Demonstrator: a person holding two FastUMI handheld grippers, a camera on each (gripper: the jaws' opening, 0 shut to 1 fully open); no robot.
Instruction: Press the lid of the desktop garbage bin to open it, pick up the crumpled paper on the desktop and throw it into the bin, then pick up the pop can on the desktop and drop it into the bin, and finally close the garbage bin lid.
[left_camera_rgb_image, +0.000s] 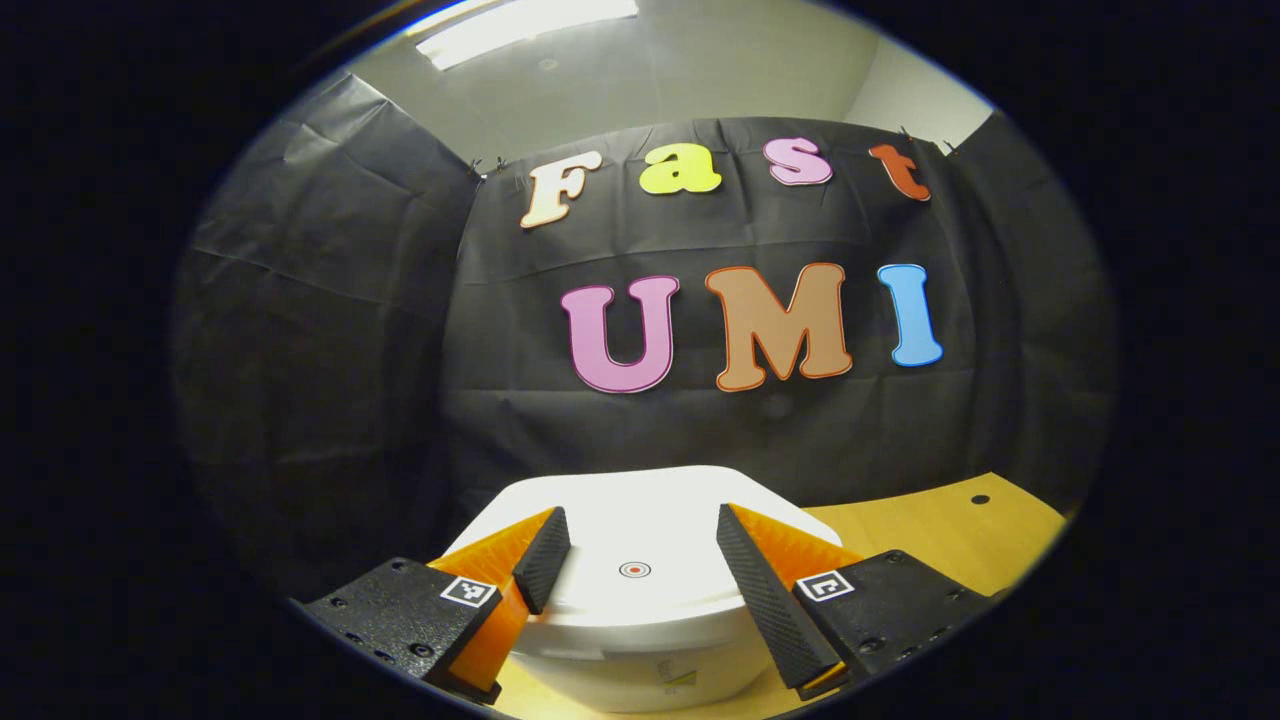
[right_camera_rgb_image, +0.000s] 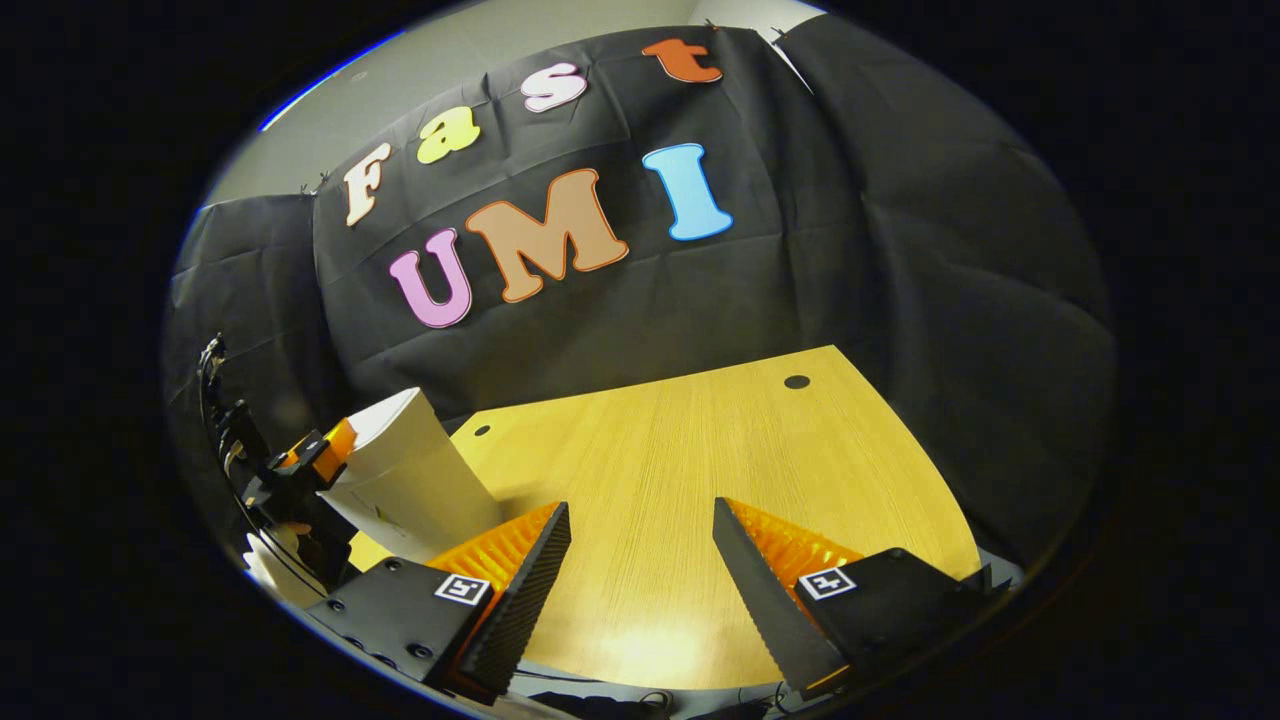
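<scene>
Left gripper view: the left gripper (left_camera_rgb_image: 632, 560) has its fingers spread wide, holding nothing, over the closed lid (left_camera_rgb_image: 640, 545) of the white garbage bin (left_camera_rgb_image: 640, 660). The right gripper (right_camera_rgb_image: 640, 565) gapes empty above bare worktop (right_camera_rgb_image: 700, 440); the bin stands left of its fingers.

Bin lid (left_camera_rgb_image: 640, 540) smooth glossy plastic; table (right_camera_rgb_image: 700, 450) matt wood grain.

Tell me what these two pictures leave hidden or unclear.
- Inside of the bin: left gripper view, the lid covers it.
- Bin's base: left gripper view, cut off by the bottom edge.
- Left gripper: right gripper view, small at the edge, partly behind the bin; whether it touches the lid is unclear.
- Near edge of the table: right gripper view, behind the right gripper.
</scene>
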